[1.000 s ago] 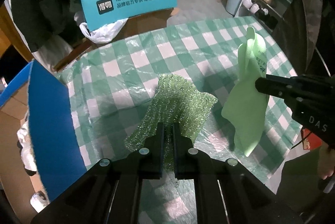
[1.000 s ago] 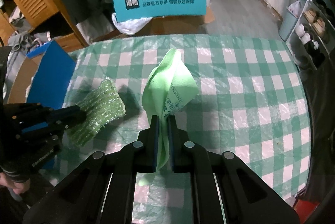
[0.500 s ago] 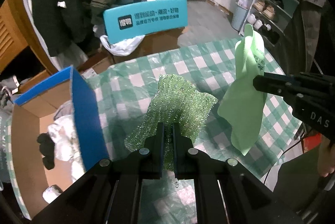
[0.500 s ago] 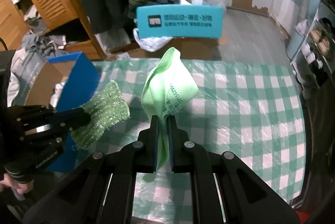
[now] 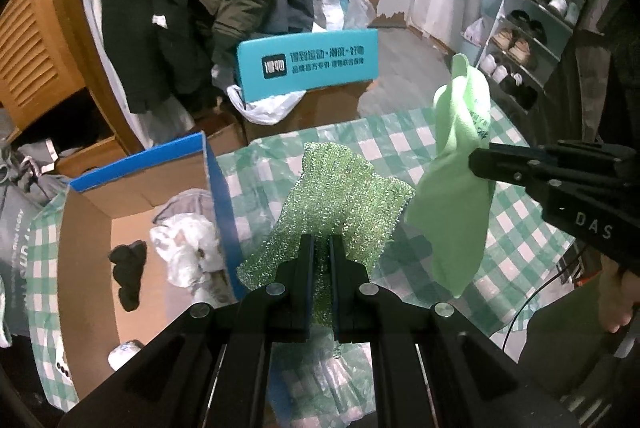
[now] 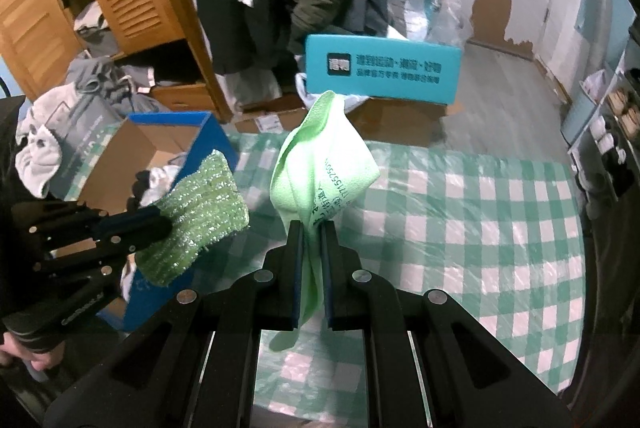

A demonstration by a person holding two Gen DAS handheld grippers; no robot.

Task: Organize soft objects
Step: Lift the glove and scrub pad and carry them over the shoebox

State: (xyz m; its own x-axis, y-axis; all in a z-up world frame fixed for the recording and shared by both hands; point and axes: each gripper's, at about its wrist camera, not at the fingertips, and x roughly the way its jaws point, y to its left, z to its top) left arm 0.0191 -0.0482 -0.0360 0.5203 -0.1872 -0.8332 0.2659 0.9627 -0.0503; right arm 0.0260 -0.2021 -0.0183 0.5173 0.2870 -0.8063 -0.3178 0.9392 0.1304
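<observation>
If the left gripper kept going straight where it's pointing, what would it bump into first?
Probably the checkered tablecloth. The left gripper, shut on the sparkly green scrubbing cloth, points down over the table's edge, just right of the blue cardboard box. Depth is unclear, so the box wall might come first.

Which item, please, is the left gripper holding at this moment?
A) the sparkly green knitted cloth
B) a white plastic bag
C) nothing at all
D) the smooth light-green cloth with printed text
A: in the left wrist view the left gripper has its fingers closed on the sparkly green knitted cloth, while the smooth light-green cloth hangs from the right gripper.
</observation>
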